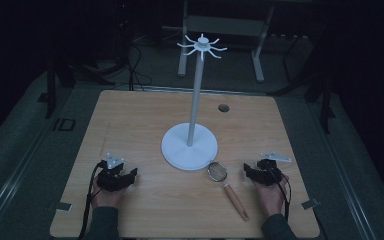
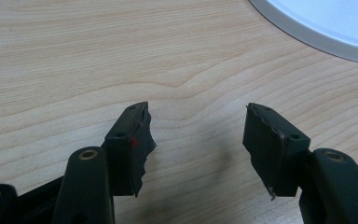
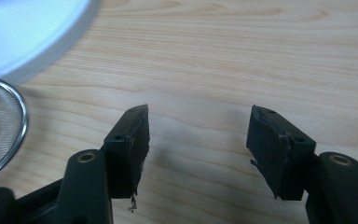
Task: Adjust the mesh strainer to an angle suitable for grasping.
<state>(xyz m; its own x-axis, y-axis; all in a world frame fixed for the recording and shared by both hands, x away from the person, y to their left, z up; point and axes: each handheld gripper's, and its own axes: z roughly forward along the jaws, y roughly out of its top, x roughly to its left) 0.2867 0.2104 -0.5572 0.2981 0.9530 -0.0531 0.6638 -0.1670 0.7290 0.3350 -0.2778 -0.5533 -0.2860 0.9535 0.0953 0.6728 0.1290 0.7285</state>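
Observation:
A white stand [image 1: 190, 145] with a round base, a tall pole and a ring of hooks on top rises at the middle of the wooden table [image 1: 130, 120]. A small mesh strainer [image 1: 218, 171] with a wooden handle [image 1: 236, 201] lies just right of the base, handle toward the front edge. My left gripper [image 1: 132, 174] rests low on the table, front left, open with bare wood between its jaws [image 2: 198, 140]. My right gripper [image 1: 246, 171] sits front right, just right of the strainer, open and holding nothing [image 3: 198, 140]. The strainer's rim [image 3: 9, 135] lies left of its jaws.
A dark round hole [image 1: 223, 107] marks the table's far right part. The stand's white base edge [image 2: 317, 32] lies ahead of the left gripper. Dark floor, cables and a grey frame [image 1: 220, 30] lie beyond the table.

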